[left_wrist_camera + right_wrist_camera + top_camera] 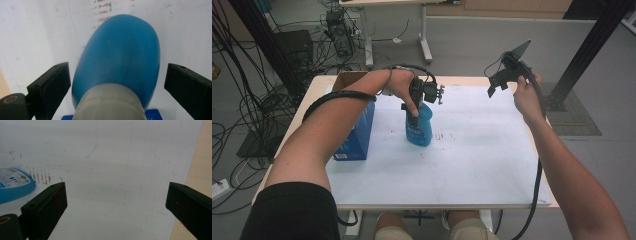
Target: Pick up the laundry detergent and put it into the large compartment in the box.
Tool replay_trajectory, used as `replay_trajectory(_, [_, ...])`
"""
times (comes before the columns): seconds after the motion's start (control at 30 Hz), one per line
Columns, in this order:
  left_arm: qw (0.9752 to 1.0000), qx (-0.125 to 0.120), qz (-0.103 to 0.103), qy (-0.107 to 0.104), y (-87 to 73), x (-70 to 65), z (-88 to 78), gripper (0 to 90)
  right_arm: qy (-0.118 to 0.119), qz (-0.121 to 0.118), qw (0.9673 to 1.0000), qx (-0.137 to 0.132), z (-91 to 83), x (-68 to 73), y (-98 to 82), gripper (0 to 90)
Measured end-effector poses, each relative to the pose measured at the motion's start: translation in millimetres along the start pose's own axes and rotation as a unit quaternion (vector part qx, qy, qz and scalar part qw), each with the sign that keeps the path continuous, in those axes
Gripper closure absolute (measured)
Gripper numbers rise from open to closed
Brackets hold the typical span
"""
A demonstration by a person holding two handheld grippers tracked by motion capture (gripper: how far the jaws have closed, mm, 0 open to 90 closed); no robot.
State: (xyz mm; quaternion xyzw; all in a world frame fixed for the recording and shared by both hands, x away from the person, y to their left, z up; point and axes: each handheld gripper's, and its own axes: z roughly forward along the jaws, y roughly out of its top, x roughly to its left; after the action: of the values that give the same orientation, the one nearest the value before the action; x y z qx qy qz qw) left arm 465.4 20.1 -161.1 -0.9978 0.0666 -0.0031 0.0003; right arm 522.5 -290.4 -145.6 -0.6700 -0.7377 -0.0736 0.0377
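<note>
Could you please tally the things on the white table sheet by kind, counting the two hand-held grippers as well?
Blue bottle: 1
Blue box: 1
Cardboard box: 1
Grippers, the left gripper with jaws open around the bottle, the right gripper open above the sheet: 2
Total: 5

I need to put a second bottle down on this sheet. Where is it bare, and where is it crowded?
Bare: the white sheet right of the blue bottle out to its right edge, below the raised right gripper, and the near strip. Crowded: the left side, where the blue box, bottle and open left gripper sit close.
</note>
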Motion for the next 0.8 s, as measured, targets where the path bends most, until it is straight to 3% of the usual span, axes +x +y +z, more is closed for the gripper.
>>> replay_trajectory(0.8, [1.0,-0.008,0.001,-0.002,-3.1,-0.2,0.3,7.5,0.001,-0.003,1.0,0.003,1.7,0.9,1.2,3.7])
